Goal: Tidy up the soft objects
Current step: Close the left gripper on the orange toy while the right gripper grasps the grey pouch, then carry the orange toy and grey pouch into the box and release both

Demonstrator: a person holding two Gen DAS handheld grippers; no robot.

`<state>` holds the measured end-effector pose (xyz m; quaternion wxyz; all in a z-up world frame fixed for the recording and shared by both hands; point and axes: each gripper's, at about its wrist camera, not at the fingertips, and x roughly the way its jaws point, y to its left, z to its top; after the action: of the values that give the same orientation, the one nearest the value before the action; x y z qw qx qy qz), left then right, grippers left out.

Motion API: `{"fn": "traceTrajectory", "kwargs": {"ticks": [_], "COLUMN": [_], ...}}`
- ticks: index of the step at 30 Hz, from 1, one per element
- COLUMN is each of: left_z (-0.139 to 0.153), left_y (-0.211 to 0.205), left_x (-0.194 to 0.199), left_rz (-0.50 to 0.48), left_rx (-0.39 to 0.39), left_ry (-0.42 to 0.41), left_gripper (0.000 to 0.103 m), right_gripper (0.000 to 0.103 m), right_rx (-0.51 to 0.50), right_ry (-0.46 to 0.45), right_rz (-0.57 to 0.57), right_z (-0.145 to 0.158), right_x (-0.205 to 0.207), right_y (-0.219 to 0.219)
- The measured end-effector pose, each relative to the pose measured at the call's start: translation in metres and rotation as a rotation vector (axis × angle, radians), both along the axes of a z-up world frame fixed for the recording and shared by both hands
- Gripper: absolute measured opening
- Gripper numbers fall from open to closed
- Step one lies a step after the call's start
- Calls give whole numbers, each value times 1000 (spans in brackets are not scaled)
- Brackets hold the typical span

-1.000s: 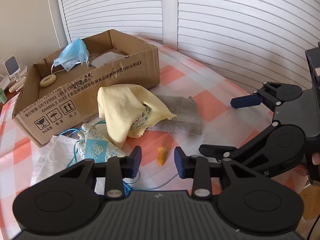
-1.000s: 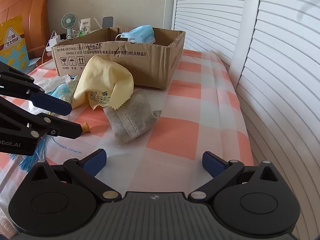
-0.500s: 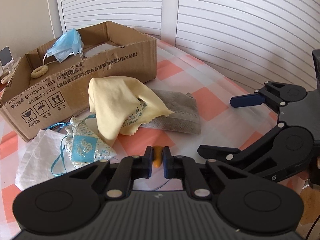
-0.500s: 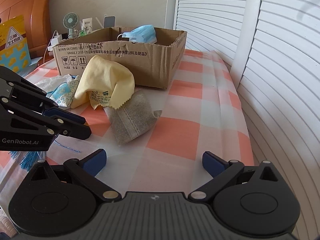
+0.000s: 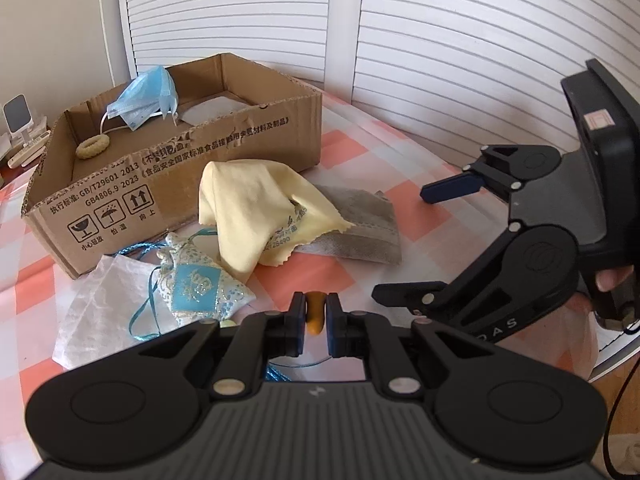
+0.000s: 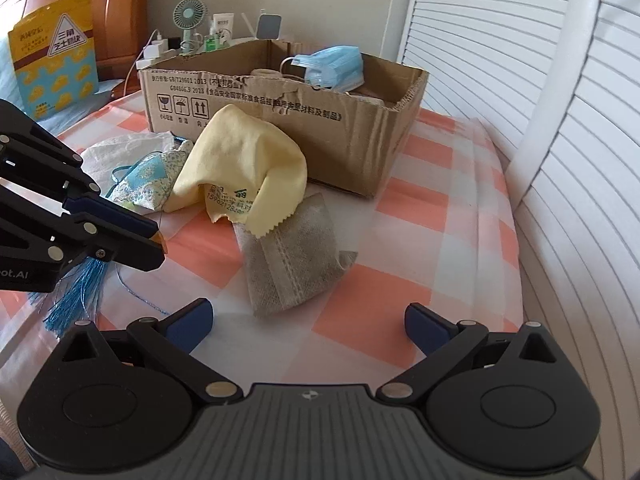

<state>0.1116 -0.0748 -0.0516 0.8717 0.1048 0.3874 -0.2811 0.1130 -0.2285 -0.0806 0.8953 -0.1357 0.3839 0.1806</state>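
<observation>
I see a checked orange-and-white tablecloth (image 6: 412,216) in front of white louvred doors; only my right wrist view shows the wooden headboard (image 6: 124,4) at ten o'clock and the blue tassel (image 6: 80,284) under my left gripper (image 5: 316,314), while only my left view shows the small orange piece (image 5: 315,314) it pinches, stubby and smooth, just above the cloth at six o'clock. Left to right lie a blue sachet (image 5: 200,286), a crumpled yellow cloth (image 5: 248,208) and a grey pouch (image 5: 360,228), before the cardboard box (image 5: 192,152). My right gripper (image 6: 306,322) hovers with fingers spread wide, touching nothing.
</observation>
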Motion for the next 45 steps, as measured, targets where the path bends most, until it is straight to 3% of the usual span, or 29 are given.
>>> {"fn": "traceTrajectory", "kwargs": {"ticks": [13,23,29,36,43,45], "left_z": [3,7,10,14,19,20], "left_y": [10,17,22,30,32,32], "left_x": [4,6,2,-5,-11,-13], "left_rz": [11,1,-2,-14,-28,-29], "left_rx": [-22,-30,-29,-11,-9,-9], "left_ry": [8,5,7,4,-2,-2], "left_gripper": [8,8,8,8,8,8], "right_gripper": [101,53,47,39,40,47], "right_rx": [59,50,0,11,5,5], "right_ry": [6,3,3,42,63,59], "right_rz": [161,145,107,66,54,47], "right_z": [-4,6,10,19,21,19], "right_x": [46,23,10,-9,-27,-29], "right_y": [20,19,23,20,18,18]}}
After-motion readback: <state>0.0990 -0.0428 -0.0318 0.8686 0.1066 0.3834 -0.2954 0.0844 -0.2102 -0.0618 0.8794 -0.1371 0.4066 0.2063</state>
